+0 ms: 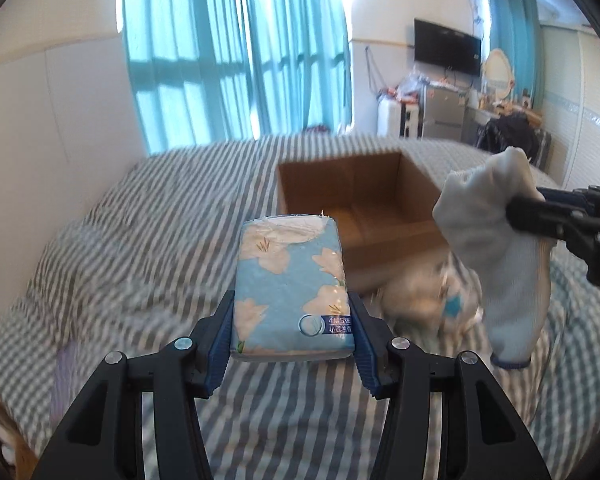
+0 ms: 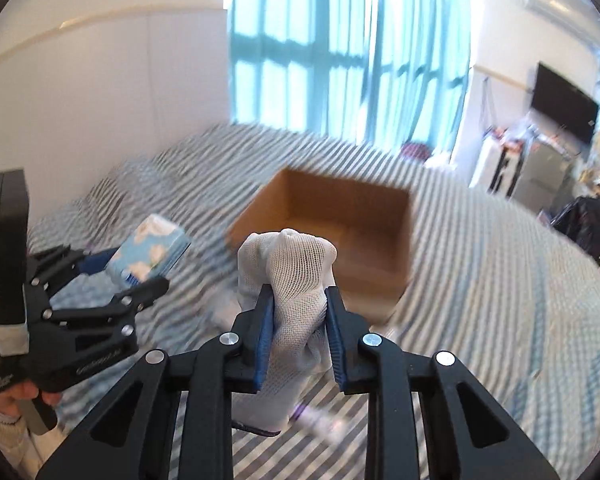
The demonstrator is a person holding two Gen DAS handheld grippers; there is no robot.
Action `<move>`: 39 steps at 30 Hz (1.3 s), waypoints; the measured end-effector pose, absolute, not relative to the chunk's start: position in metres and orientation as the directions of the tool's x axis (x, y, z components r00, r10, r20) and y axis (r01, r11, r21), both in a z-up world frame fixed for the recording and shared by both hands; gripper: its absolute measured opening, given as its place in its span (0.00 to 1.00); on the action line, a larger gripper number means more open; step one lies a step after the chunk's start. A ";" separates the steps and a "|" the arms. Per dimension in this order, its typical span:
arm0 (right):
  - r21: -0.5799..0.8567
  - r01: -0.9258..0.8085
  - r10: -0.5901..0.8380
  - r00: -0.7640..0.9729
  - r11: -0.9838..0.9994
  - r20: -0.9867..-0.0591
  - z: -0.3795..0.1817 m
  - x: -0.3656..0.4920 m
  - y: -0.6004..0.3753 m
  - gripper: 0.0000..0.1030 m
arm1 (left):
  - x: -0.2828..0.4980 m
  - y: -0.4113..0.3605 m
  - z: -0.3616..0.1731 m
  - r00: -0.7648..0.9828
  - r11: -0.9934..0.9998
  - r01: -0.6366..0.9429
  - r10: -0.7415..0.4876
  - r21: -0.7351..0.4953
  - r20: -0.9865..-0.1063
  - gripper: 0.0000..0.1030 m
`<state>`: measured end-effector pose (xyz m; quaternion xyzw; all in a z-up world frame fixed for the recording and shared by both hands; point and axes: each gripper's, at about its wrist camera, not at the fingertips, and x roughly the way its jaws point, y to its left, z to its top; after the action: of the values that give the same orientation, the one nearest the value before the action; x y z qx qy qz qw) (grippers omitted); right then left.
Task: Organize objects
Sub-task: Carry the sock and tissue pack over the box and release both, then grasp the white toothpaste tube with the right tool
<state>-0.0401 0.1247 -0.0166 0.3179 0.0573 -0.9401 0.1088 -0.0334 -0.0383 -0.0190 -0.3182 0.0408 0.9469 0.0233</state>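
My left gripper is shut on a blue tissue pack with white flowers and holds it above the striped bed, short of the open cardboard box. My right gripper is shut on a white sock, which hangs down from the jaws. In the left wrist view the sock hangs at the right, beside the box. In the right wrist view the box lies just beyond the sock, and the left gripper with the tissue pack is at the left.
The box stands on a bed with a grey and white striped cover. A blurred white plastic package lies on the bed in front of the box. Blue curtains hang behind. Cluttered furniture and a TV stand at the far right.
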 end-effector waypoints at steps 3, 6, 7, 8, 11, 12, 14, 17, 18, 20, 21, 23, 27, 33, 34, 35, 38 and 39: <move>-0.030 0.221 -0.166 -0.806 -0.975 -0.568 0.006 -0.059 0.139 0.23 | -0.061 -0.033 -0.003 -0.813 -0.995 -0.087 0.044 0.047 -0.581 0.52; -0.034 0.201 -0.152 -0.832 -0.979 -0.534 0.023 -0.086 0.153 0.23 | -0.098 -0.026 0.010 -0.824 -0.995 -0.095 0.055 0.041 -0.564 0.52; -0.039 0.199 -0.149 -0.836 -0.979 -0.528 0.026 -0.094 0.153 0.23 | -0.108 -0.024 0.012 -0.824 -0.995 -0.096 0.060 0.035 -0.563 0.52; -0.042 0.197 -0.146 -0.841 -0.980 -0.522 0.029 -0.105 0.155 0.23 | -0.121 -0.023 0.013 -0.825 -0.995 -0.097 0.066 0.025 -0.561 0.52; -0.045 0.197 -0.147 -0.848 -0.979 -0.510 0.031 -0.134 0.161 0.23 | -0.152 -0.015 0.011 -0.825 -0.995 -0.099 0.070 0.021 -0.560 0.52; -0.047 0.197 -0.147 -0.848 -0.979 -0.509 0.031 -0.142 0.164 0.23 | -0.162 -0.012 0.009 -0.825 -0.995 -0.099 0.069 0.023 -0.562 0.52; -0.049 0.202 -0.148 -0.844 -0.978 -0.515 0.026 -0.168 0.166 0.23 | -0.180 -0.008 0.000 -0.819 -0.995 -0.101 0.070 0.023 -0.570 0.52; -0.057 0.207 -0.145 -0.830 -0.977 -0.538 0.010 -0.201 0.169 0.23 | -0.205 -0.002 -0.019 -0.800 -0.994 -0.107 0.078 0.014 -0.595 0.52; -0.060 0.210 -0.143 -0.822 -0.976 -0.551 0.000 -0.213 0.170 0.23 | -0.210 -0.001 -0.025 -0.794 -0.994 -0.107 0.079 0.012 -0.602 0.52; -0.054 0.216 -0.148 -0.808 -0.975 -0.571 -0.015 -0.229 0.172 0.23 | -0.218 0.002 -0.037 -0.781 -0.993 -0.114 0.085 0.007 -0.619 0.52; -0.043 0.218 -0.153 -0.797 -0.975 -0.584 -0.025 -0.236 0.175 0.23 | -0.221 0.004 -0.044 -0.773 -0.993 -0.122 0.091 0.006 -0.628 0.52; -0.014 0.223 -0.168 -0.771 -0.975 -0.614 -0.042 -0.251 0.179 0.24 | -0.223 0.008 -0.053 -0.767 -0.991 -0.132 0.096 0.010 -0.634 0.52; 0.024 0.236 -0.195 -0.740 -0.972 -0.644 -0.063 -0.264 0.184 0.28 | -0.230 0.012 -0.068 -0.758 -0.989 -0.146 0.095 0.025 -0.645 0.52; 0.044 0.218 -0.198 -0.760 -0.975 -0.619 -0.054 -0.251 0.185 0.50 | -0.220 0.008 -0.070 -0.741 -0.988 -0.155 0.116 0.001 -0.661 0.68; 0.044 0.208 -0.191 -0.770 -0.977 -0.609 -0.049 -0.245 0.186 0.61 | -0.215 0.008 -0.067 -0.746 -0.989 -0.146 0.110 0.000 -0.657 0.80; 0.044 0.198 -0.185 -0.781 -0.979 -0.597 -0.043 -0.240 0.187 0.62 | -0.211 0.008 -0.065 -0.754 -0.990 -0.139 0.105 0.001 -0.649 0.84; 0.041 0.194 -0.183 -0.804 -0.980 -0.566 -0.022 -0.220 0.189 0.62 | -0.196 0.005 -0.048 -0.774 -0.991 -0.137 0.104 0.005 -0.625 0.93; 0.034 0.193 -0.179 -0.811 -0.981 -0.557 -0.015 -0.213 0.190 0.62 | -0.188 0.003 -0.041 -0.782 -0.991 -0.129 0.091 0.018 -0.617 0.95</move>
<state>-0.2126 0.1900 -0.0154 0.2915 0.0119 -0.9515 0.0977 -0.1882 0.0034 -0.0407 -0.3250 0.0295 0.9434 0.0584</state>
